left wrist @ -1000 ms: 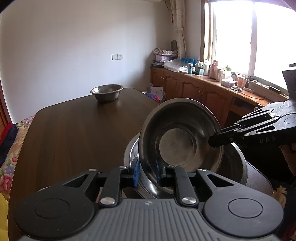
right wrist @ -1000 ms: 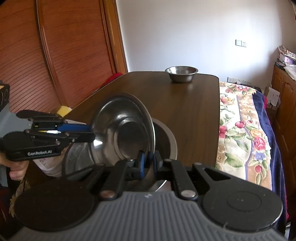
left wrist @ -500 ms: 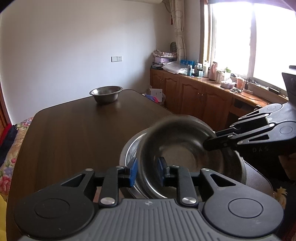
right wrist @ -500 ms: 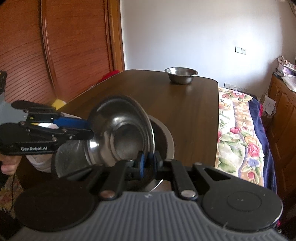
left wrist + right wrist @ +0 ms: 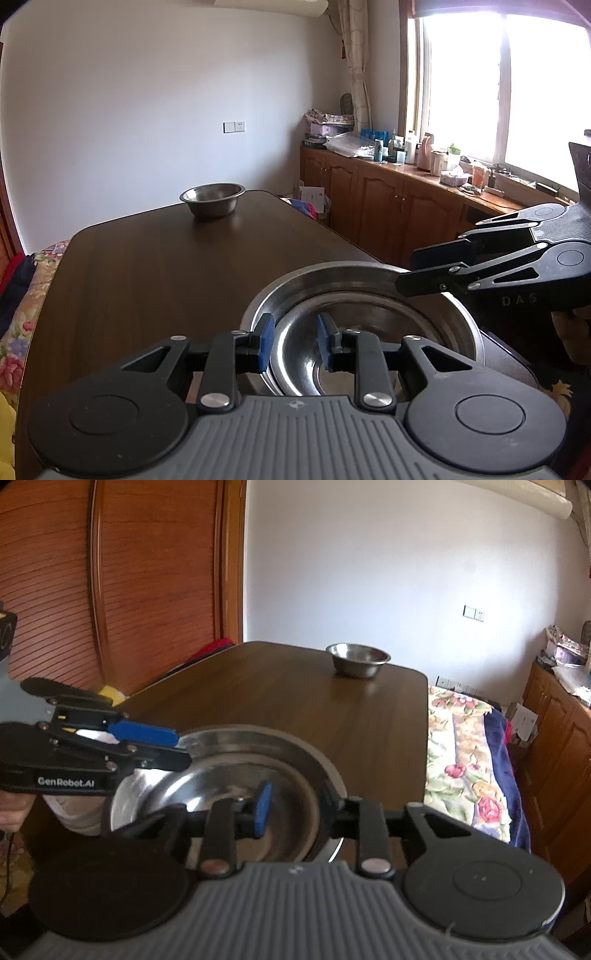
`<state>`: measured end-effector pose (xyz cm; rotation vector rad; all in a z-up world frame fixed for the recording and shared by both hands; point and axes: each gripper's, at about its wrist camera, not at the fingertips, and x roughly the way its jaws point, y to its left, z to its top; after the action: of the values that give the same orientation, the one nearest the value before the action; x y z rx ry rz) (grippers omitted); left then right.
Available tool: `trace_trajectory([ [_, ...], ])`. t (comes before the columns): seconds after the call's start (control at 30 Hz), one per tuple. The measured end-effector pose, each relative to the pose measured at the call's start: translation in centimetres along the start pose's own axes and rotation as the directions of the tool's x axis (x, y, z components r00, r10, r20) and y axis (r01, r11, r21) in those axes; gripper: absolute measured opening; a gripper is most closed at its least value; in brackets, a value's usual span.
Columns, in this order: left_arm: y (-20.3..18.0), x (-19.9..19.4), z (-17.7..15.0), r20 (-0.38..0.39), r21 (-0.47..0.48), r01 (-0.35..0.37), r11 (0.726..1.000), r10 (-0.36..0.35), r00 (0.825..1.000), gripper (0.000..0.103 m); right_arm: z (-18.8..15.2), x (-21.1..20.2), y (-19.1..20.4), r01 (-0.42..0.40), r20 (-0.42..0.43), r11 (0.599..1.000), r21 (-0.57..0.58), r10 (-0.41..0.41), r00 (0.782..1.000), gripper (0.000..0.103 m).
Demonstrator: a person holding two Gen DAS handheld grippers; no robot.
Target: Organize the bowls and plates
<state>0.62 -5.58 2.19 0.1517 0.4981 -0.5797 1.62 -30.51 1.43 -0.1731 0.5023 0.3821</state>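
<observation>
A smaller steel bowl (image 5: pixel 354 343) sits nested inside a wider steel bowl (image 5: pixel 458 314) at the lower middle of both frames, near the close edge of the dark wood-grain bench (image 5: pixel 155 266). Nesting them looks like the point: round, thin-walled and shiny, they stack neatly.

The left gripper (image 5: pixel 293 341) straddles the near rim of the inner bowl, its blue pads one on each side of the wall with a gap showing; the jaws are opening and no longer pinch the metal. In the right wrist view, the right gripper (image 5: pixel 299 808) straddles the opposite rim, one blue pad inside the bowl and the other finger outside the rim. Its jaws are also opening, so the bowl seems to be resting under its own weight.

A third steel bowl (image 5: pixel 212 199) stands alone at the far end of the bench, upper middle of the frame, likely next to be gathered.
</observation>
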Motion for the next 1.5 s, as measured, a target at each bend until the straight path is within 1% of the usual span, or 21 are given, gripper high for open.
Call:
trace_trajectory([
  [0.17,0.2,-0.6,0.7,0.021,-0.005,-0.009,1.0,0.009,1.0,0.058,0.4,-0.3,-0.4,0.002,0.023,1.0,0.014,-0.002,1.0,0.035],
  [0.37,0.6,-1.0,2.5,0.056,0.001,-0.029,1.0,0.028,0.998,0.069,1.2,-0.8,-0.8,0.009,0.057,1.0,0.019,-0.01,0.998,0.035],
  [0.4,0.7,-1.0,2.9,0.062,0.004,-0.035,0.999,0.035,0.997,0.072,1.4,-0.8,-0.8,0.011,0.064,1.0,0.017,-0.012,0.998,0.035],
  [0.47,1.0,-0.7,3.7,0.074,0.006,-0.051,0.999,0.05,0.996,0.086,2.0,-0.9,-1.0,0.019,0.081,1.0,0.015,-0.02,0.997,0.036],
  [0.5,1.2,-0.5,4.1,0.083,0.009,-0.058,0.998,0.057,0.995,0.1,2.4,-0.9,-1.2,0.023,0.088,1.0,0.013,-0.024,0.996,0.037],
  [0.53,1.4,-0.3,4.6,0.099,0.01,-0.069,0.998,0.068,0.993,0.103,2.7,-0.9,-1.3,0.027,0.094,1.0,0.012,-0.028,0.995,0.038],
  [0.6,2.0,0.0,5.5,0.124,0.005,-0.086,0.996,0.085,0.989,0.103,3.4,-0.7,-1.7,0.039,0.106,0.999,0.015,-0.04,0.994,0.042],
  [0.63,2.3,0.2,6.0,0.127,-0.002,-0.095,0.995,0.095,0.987,0.103,3.7,-0.7,-1.9,0.045,0.114,0.999,0.014,-0.046,0.992,0.047],
  [0.67,2.7,0.5,6.5,0.13,-0.011,-0.102,0.995,0.103,0.986,0.103,4.1,-0.6,-2.1,0.052,0.123,0.999,0.013,-0.053,0.991,0.053],
  [0.8,4.1,1.7,8.0,0.14,-0.033,-0.135,0.99,0.139,0.98,0.103,5.2,-0.2,-3.1,0.068,0.152,0.998,0.017,-0.07,0.986,0.063],
  [0.9,5.2,3.0,9.3,0.134,-0.048,-0.155,0.987,0.16,0.978,0.103,6.1,0.3,-4.2,0.077,0.17,0.997,0.024,-0.08,0.982,0.083],
  [0.93,5.6,3.6,9.9,0.124,-0.056,-0.152,0.987,0.158,0.98,0.103,6.5,0.6,-4.5,0.08,0.177,0.996,0.026,-0.083,0.981,0.091],
  [1.0,6.3,4.5,10.6,0.111,-0.066,-0.149,0.987,0.155,0.982,0.103,7.1,1.2,-5.2,0.084,0.187,0.996,0.019,-0.086,0.979,0.093],
  [1.1,7.6,5.9,11.5,0.12,-0.081,-0.16,0.984,0.169,0.978,0.103,8.0,2.2,-6.0,0.096,0.188,0.995,0.008,-0.095,0.977,0.093],
  [1.2,8.9,7.6,12.5,0.121,-0.112,-0.151,0.982,0.164,0.979,0.103,9.0,3.5,-6.9,0.101,0.179,0.995,0.007,-0.1,0.979,0.095],
  [1.27,9.8,9.2,13.4,0.107,-0.12,-0.161,0.98,0.174,0.979,0.103,9.8,4.7,-7.7,0.099,0.169,0.995,-0.006,-0.097,0.981,0.095],
  [1.37,10.8,11.6,14.5,0.076,-0.091,-0.209,0.974,0.216,0.973,0.103,10.8,5.9,-8.5,0.093,0.159,0.996,-0.013,-0.09,0.983,0.095],
  [1.5,12.8,14.5,15.8,0.058,-0.12,-0.21,0.97,0.218,0.974,0.103,12.2,7.8,-10.0,0.081,0.143,0.997,-0.005,-0.08,0.987,0.095],
])
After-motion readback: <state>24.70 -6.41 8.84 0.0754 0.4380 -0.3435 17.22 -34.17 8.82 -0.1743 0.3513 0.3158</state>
